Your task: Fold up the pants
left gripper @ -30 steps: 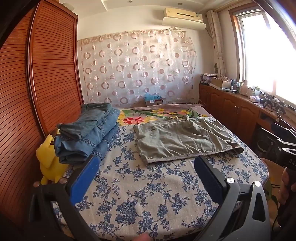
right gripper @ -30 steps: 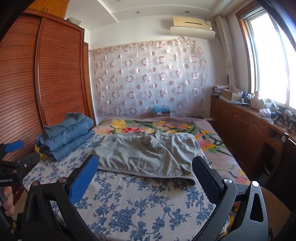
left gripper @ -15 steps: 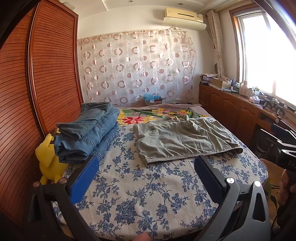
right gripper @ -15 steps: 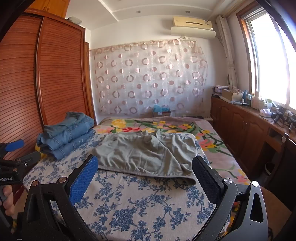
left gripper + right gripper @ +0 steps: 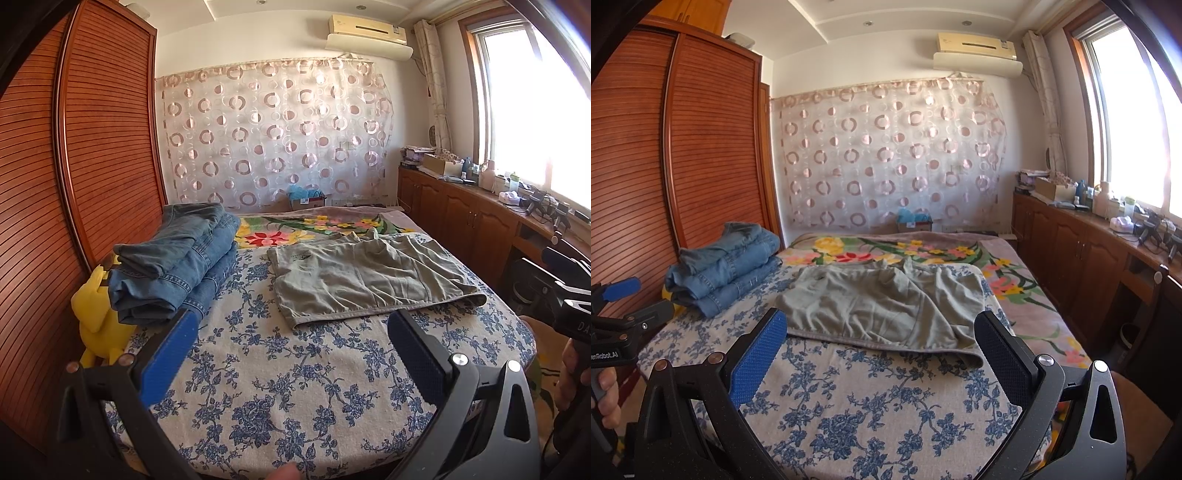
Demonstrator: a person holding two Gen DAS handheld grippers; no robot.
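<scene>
Nothing has moved since the earlier frames. The olive pants (image 5: pixel 364 275) lie flat and creased mid-bed (image 5: pixel 280 373), right of the jeans (image 5: pixel 177 262). Both grippers, left (image 5: pixel 291 347) and right (image 5: pixel 881 349), hover before the near edge, jaws spread and empty.

Grey-green pants spread on the bed, right gripper held wide above the sheet

The right gripper (image 5: pixel 879 347) has its jaws spread apart with nothing between them, above the blue-flowered sheet (image 5: pixel 871 398). Just beyond its fingertips lie the grey-green pants (image 5: pixel 882 306), flat but rumpled, one edge seemingly turned under at the near right corner. To the left sits a stack of folded jeans (image 5: pixel 724 266) beside the wooden wardrobe (image 5: pixel 676 147). The left gripper (image 5: pixel 622 306) shows at the left edge, a blue pad visible, its jaw state hard to judge
</scene>
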